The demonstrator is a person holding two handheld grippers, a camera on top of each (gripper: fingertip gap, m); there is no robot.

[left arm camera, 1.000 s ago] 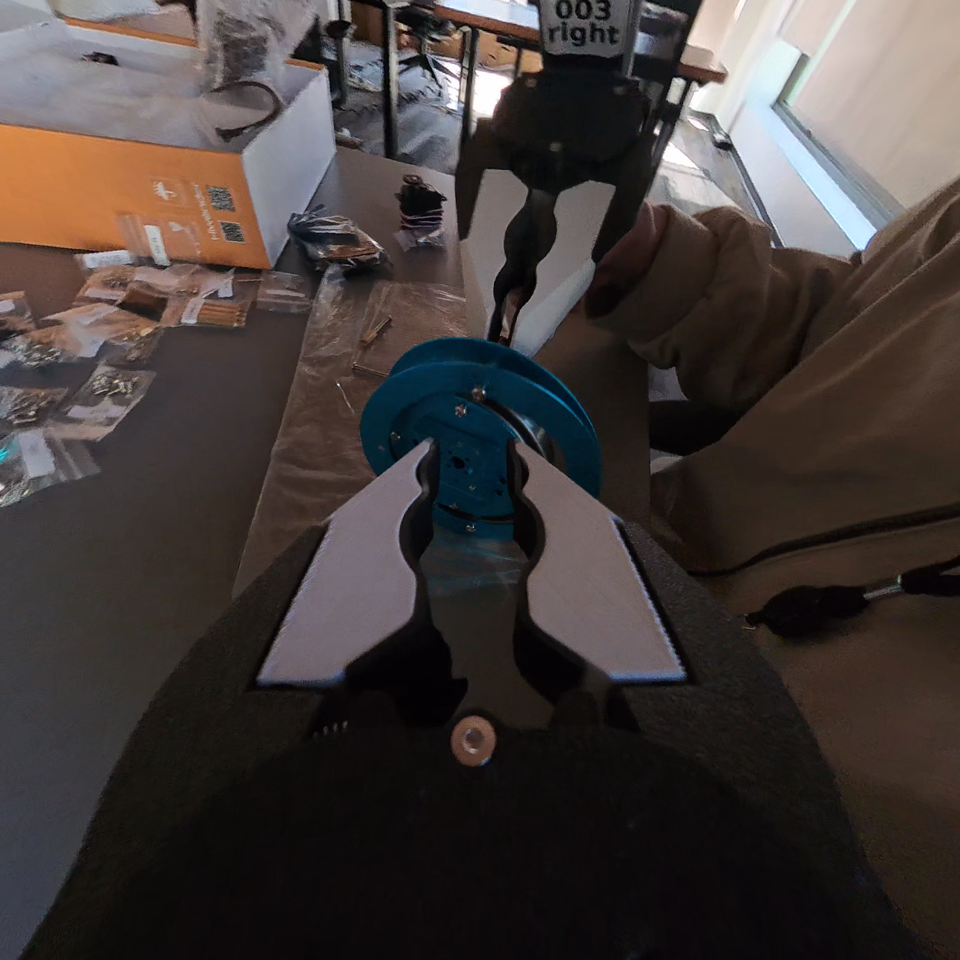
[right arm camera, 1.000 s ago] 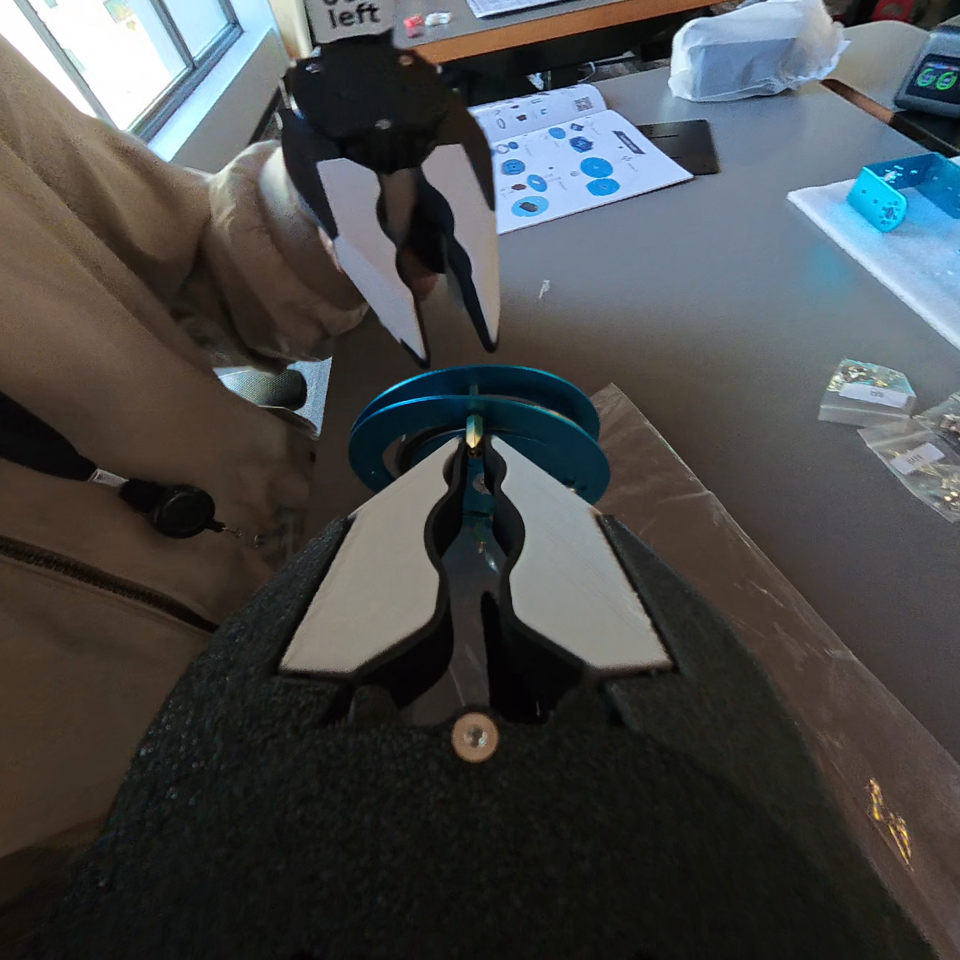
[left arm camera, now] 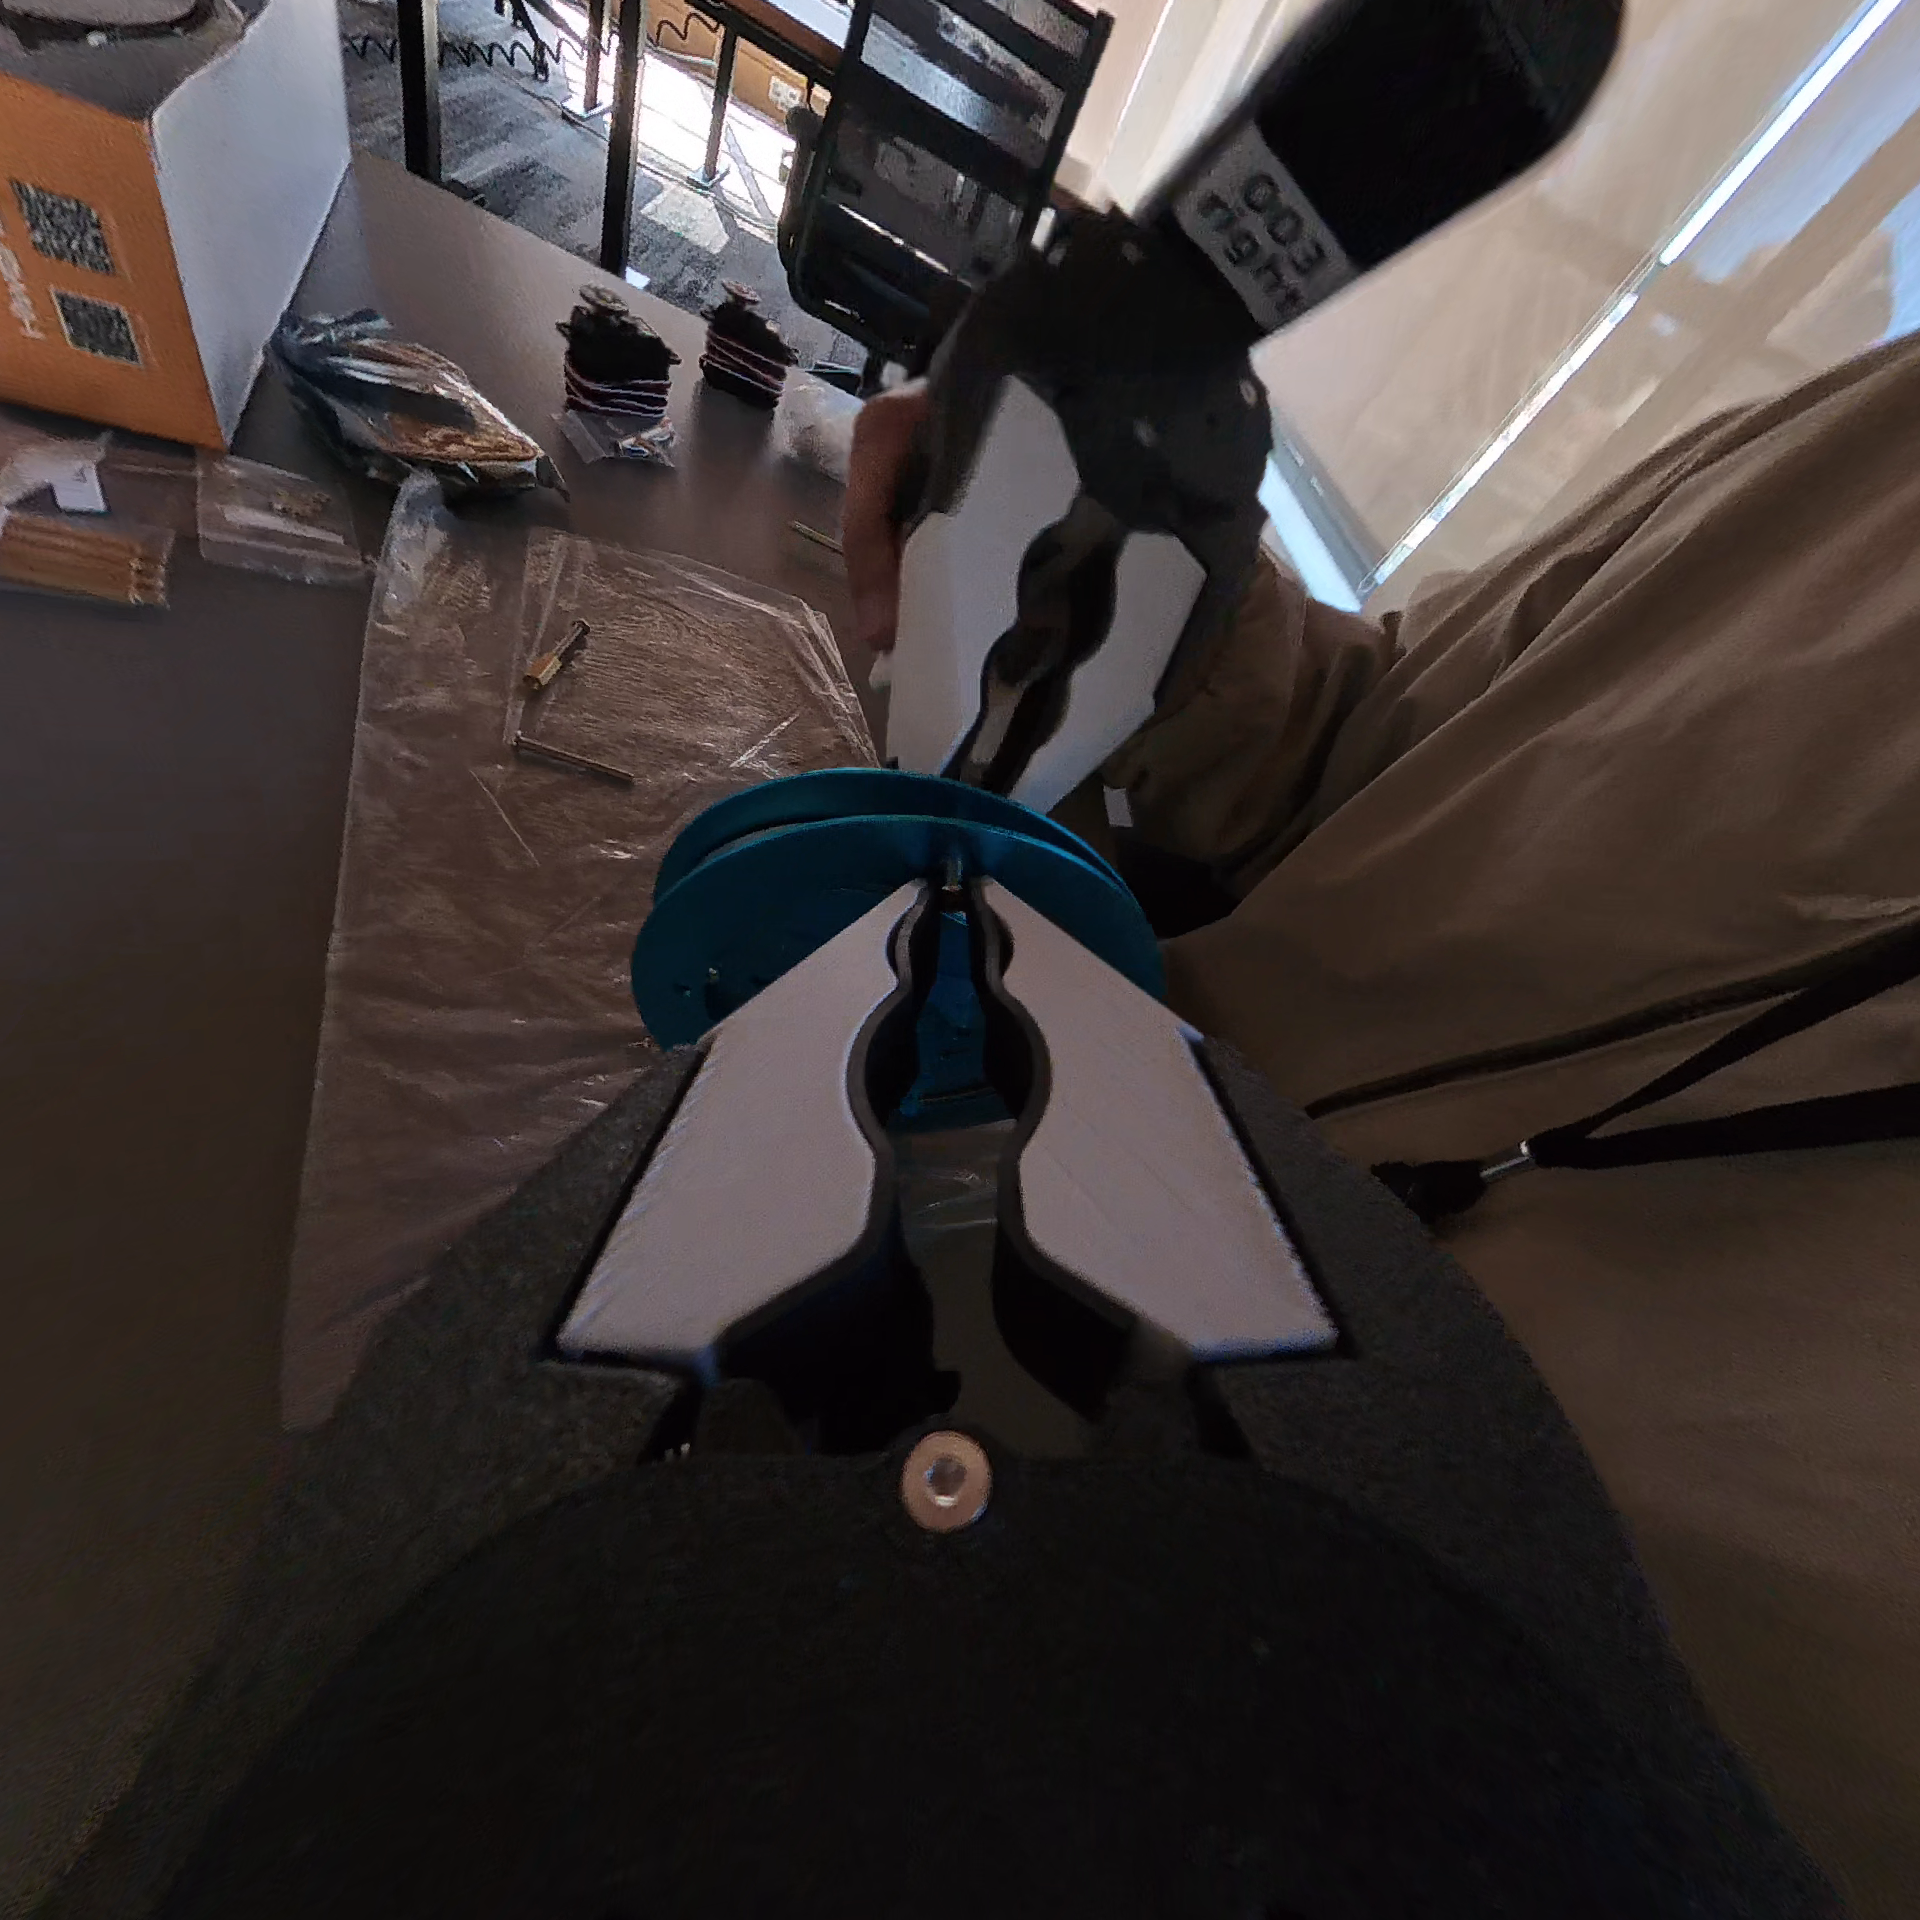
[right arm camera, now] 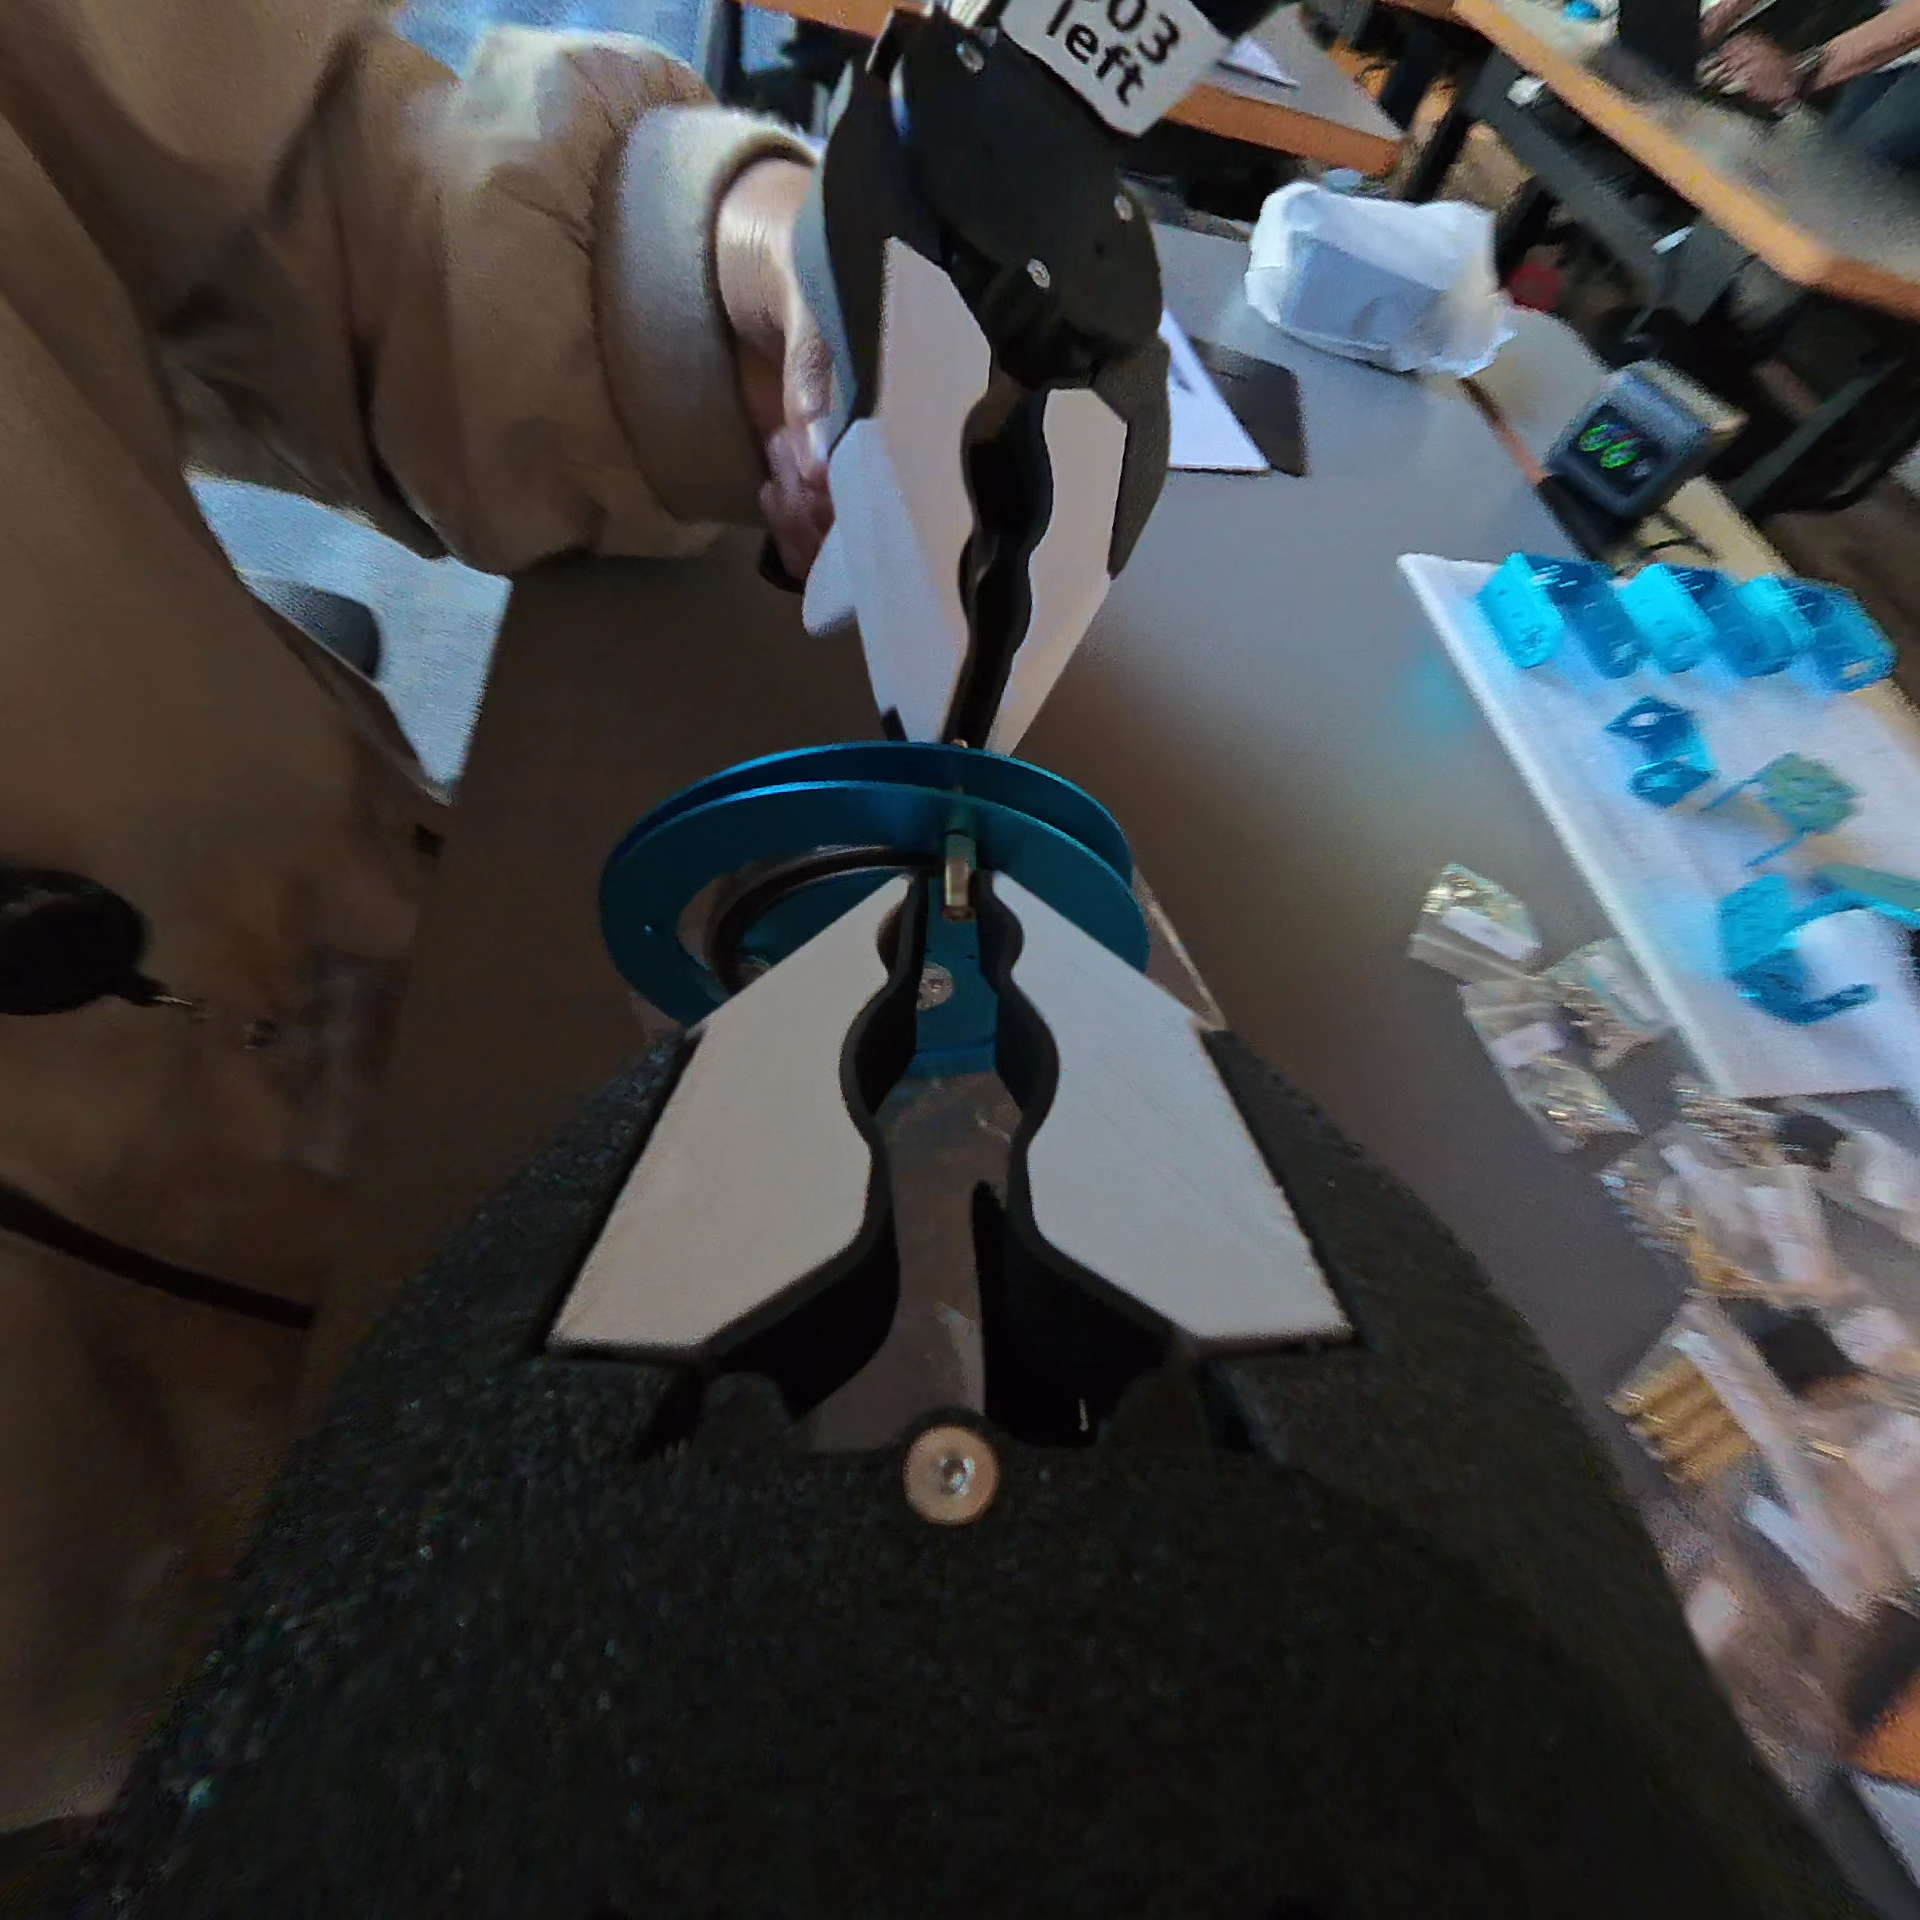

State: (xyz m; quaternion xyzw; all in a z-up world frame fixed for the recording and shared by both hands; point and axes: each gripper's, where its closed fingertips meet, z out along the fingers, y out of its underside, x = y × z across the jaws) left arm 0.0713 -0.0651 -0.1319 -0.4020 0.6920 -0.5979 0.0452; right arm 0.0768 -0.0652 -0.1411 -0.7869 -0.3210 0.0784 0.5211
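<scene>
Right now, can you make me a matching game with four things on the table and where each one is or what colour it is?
Things:
1. Wheel
2. Box
3. Brackets
4. Plastic sheet

Descriptions:
A. orange and white, at the far left in the left wrist view
B. clear, spread flat on the table under the wheel
C. bright blue, lined up on a white pad
D. dark blue double disc, gripped from both sides by the hand-held grippers

Pairs: 1-D, 2-A, 3-C, 4-B
</scene>
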